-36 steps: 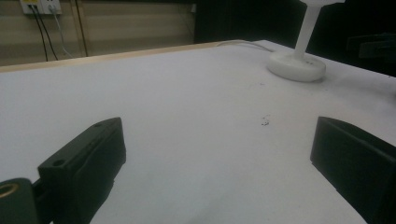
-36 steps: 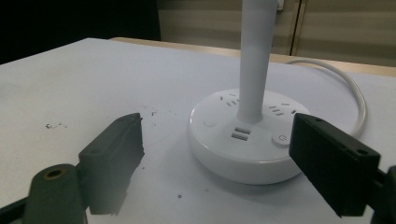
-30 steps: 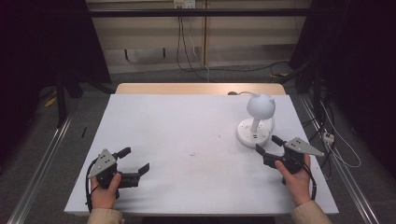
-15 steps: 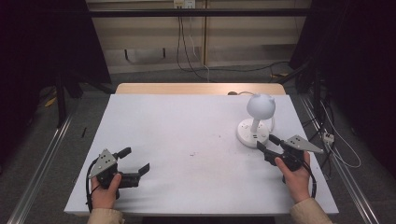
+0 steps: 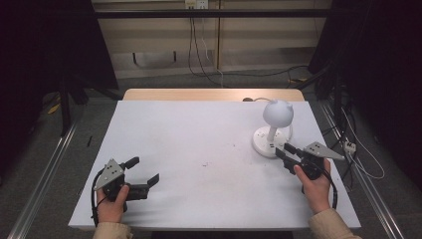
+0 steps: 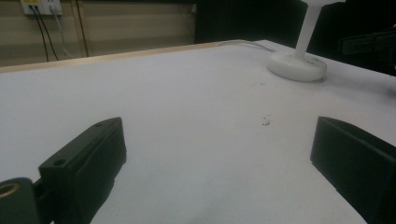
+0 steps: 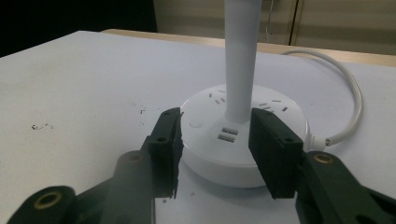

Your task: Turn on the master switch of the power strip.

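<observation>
A white desk lamp (image 5: 277, 112) with a round head stands on a round socket base (image 5: 268, 141) at the right of the white table (image 5: 199, 129). My right gripper (image 5: 282, 149) points at the base's near rim. In the right gripper view the gripper (image 7: 215, 116) frames the base's USB ports (image 7: 227, 135), and the stem (image 7: 240, 56) rises beyond the gap. Its jaws have just been closing, and the pads press on nothing. My left gripper (image 5: 145, 169) rests at the front left, open wide (image 6: 219, 128) over bare table, with the lamp base (image 6: 297, 65) far ahead.
The lamp's white cable (image 7: 350, 93) loops behind the base toward the table's far edge. A wooden strip (image 5: 209, 94) borders the back. Small dark specks (image 6: 266, 121) mark the middle. Cables and a power strip (image 5: 351, 147) lie on the floor to the right.
The right gripper's jaws have narrowed from wide apart to a smaller gap in front of the lamp base. Both hands have stayed where they were, and the left jaws are unchanged.
</observation>
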### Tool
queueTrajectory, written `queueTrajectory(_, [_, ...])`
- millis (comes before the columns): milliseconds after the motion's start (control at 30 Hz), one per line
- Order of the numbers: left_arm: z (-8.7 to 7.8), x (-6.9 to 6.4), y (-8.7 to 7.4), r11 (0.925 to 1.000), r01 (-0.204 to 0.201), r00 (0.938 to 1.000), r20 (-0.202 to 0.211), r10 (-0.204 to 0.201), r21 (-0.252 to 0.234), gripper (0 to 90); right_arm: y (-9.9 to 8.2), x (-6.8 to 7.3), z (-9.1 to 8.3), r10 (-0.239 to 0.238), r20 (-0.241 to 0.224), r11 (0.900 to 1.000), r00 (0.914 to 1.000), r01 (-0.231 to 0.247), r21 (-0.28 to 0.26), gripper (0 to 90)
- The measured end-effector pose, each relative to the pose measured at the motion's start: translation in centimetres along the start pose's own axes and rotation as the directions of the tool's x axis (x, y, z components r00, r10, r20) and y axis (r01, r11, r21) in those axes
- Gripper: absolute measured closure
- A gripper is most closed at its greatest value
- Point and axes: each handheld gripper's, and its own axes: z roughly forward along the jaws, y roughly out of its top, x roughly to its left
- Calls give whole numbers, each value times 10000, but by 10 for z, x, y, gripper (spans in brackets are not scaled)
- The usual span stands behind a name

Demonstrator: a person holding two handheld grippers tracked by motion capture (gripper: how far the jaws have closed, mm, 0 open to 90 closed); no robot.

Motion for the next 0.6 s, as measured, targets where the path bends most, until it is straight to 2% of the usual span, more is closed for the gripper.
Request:
queueTrajectory(433, [1, 0, 0, 10000, -37, 10000, 40, 37, 18, 30, 2, -3, 4, -30, -12, 9999, 10000, 30, 115, 708])
queueTrajectory(600, [1, -1, 0, 10000, -56, 10000, 32, 56, 23, 30, 3, -4, 5, -19, -22, 9999, 10000, 19, 122, 731])
